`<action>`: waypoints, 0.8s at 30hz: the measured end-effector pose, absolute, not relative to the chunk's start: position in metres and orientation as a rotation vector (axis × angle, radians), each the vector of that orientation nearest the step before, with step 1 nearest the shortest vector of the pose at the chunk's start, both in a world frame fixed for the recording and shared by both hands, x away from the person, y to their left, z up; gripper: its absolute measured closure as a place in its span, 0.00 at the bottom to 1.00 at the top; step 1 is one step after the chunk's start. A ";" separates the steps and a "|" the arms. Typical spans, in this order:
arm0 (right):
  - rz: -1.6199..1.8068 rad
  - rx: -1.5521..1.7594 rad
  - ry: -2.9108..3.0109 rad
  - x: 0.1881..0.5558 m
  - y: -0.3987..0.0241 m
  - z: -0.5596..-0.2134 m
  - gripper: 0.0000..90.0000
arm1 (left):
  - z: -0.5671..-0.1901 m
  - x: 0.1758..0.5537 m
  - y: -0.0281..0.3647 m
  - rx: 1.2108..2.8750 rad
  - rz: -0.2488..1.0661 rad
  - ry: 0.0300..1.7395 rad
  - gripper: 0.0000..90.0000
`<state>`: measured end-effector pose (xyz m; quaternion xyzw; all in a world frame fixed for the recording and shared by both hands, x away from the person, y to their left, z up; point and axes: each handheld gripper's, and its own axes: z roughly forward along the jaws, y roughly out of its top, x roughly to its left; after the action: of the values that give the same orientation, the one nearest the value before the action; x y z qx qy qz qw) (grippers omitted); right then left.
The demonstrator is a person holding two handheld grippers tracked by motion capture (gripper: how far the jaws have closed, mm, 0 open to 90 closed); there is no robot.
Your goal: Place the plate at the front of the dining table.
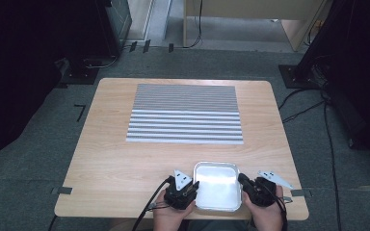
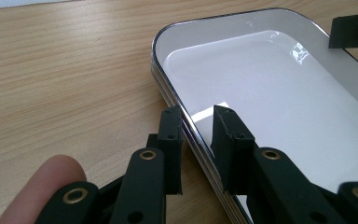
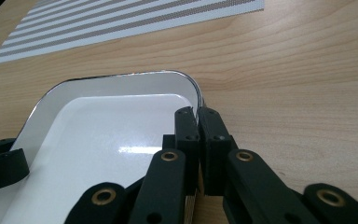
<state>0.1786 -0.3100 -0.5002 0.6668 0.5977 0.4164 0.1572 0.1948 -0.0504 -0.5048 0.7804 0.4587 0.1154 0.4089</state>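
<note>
Gripping opposite rims of the white tray (image 1: 217, 185), we had the right gripper (image 3: 198, 122) clamped tight for a level lift, while the left gripper (image 2: 196, 122) straddled its rim, not quite pinching.

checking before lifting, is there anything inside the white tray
No, the white tray shows only its bare glossy bottom in the left gripper view.

From here I see the desk (image 1: 125, 159) evenly lit from overhead, while the room at both sides of the high view sinks into near black. Glare washes out the white tray (image 1: 217, 186), with bright patches on its floor in both gripper views. Nearest parts of the tongs look soft.
</note>
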 end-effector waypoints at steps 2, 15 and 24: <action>1.205 1.918 1.700 0.179 -0.311 -0.500 0.99 | -0.505 0.195 -0.051 1.966 0.298 1.156 0.83; 1.308 1.952 1.642 0.177 -0.317 -0.496 1.00 | -0.502 0.190 -0.055 1.982 0.389 1.113 0.83; 1.354 1.906 1.616 0.175 -0.318 -0.493 1.00 | -0.501 0.194 -0.053 1.964 0.362 1.127 0.84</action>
<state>0.1748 -0.3185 -0.4927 0.6633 0.5621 0.4709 0.1492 0.1936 -0.0534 -0.5009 0.7807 0.4479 0.1439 0.4114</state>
